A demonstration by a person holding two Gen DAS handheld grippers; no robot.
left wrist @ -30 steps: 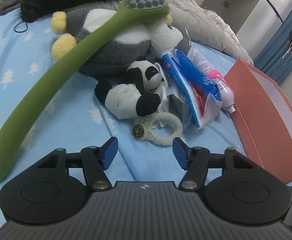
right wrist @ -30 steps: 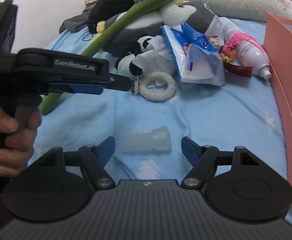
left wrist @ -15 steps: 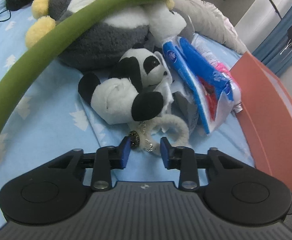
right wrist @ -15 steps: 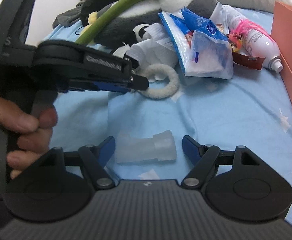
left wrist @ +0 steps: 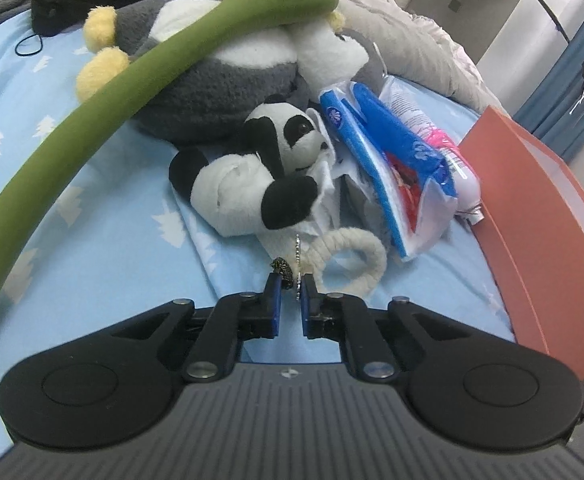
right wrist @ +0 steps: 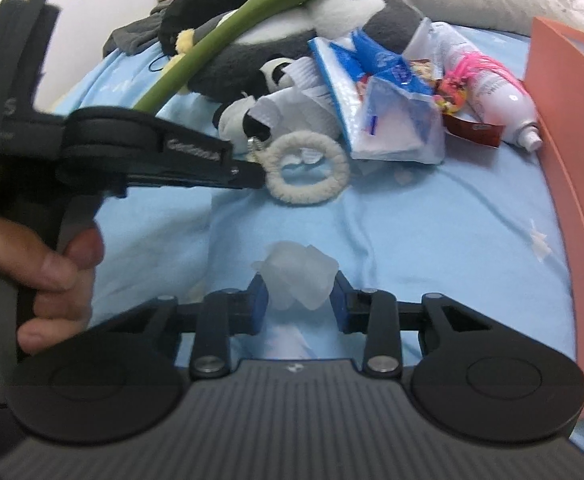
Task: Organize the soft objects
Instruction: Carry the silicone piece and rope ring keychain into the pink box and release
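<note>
A small panda plush lies on the blue sheet, with a bead chain and a dark charm hanging from it beside a cream rope ring. My left gripper is closing, and its pads pinch that chain and charm. From the right wrist view the left gripper reaches in from the left to the rope ring. Lower down, my right gripper is closing on a translucent white soft piece; both pads touch it.
A long green massager leans over a grey and white plush. Blue and white packets and a white bottle lie beside an orange box at the right. Dark clothes and a quilt are piled behind.
The left jaws went from wide open to nearly shut around the panda's chain and charm. The right jaws closed in on the translucent piece, which now stands bunched between them.
</note>
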